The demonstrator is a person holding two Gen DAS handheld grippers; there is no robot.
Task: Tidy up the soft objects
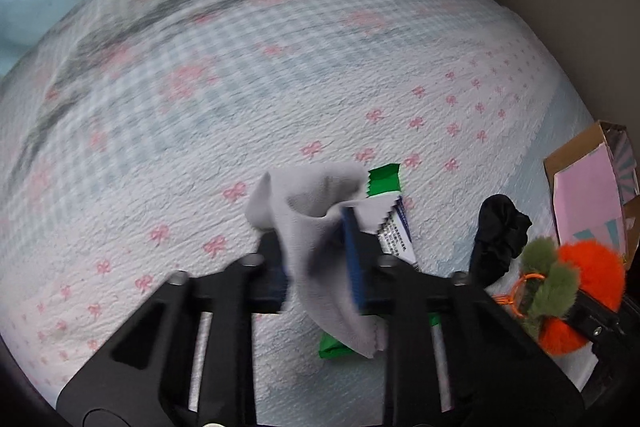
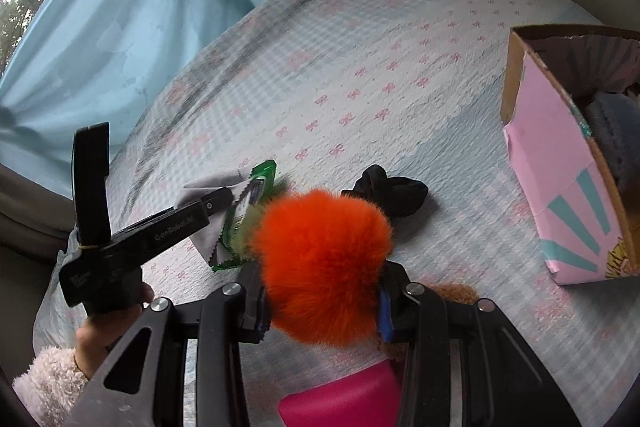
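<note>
My left gripper (image 1: 316,251) is shut on a grey cloth (image 1: 320,227) and holds it above the bedspread. The cloth also shows in the right wrist view (image 2: 208,227), with the left gripper (image 2: 224,197) on it. My right gripper (image 2: 324,303) is shut on an orange furry pom-pom with green leaves (image 2: 324,263), lifted off the bed. The pom-pom shows at the right in the left wrist view (image 1: 576,291). A black scrunchie (image 1: 500,239) lies on the bed, also seen in the right wrist view (image 2: 390,191).
A green packet (image 1: 384,179) lies under the cloth, also in the right wrist view (image 2: 256,195). A pink cardboard box (image 2: 560,163) stands open at the right with dark fabric inside. A pink object (image 2: 344,399) sits below my right gripper. The bedspread (image 1: 200,107) stretches away.
</note>
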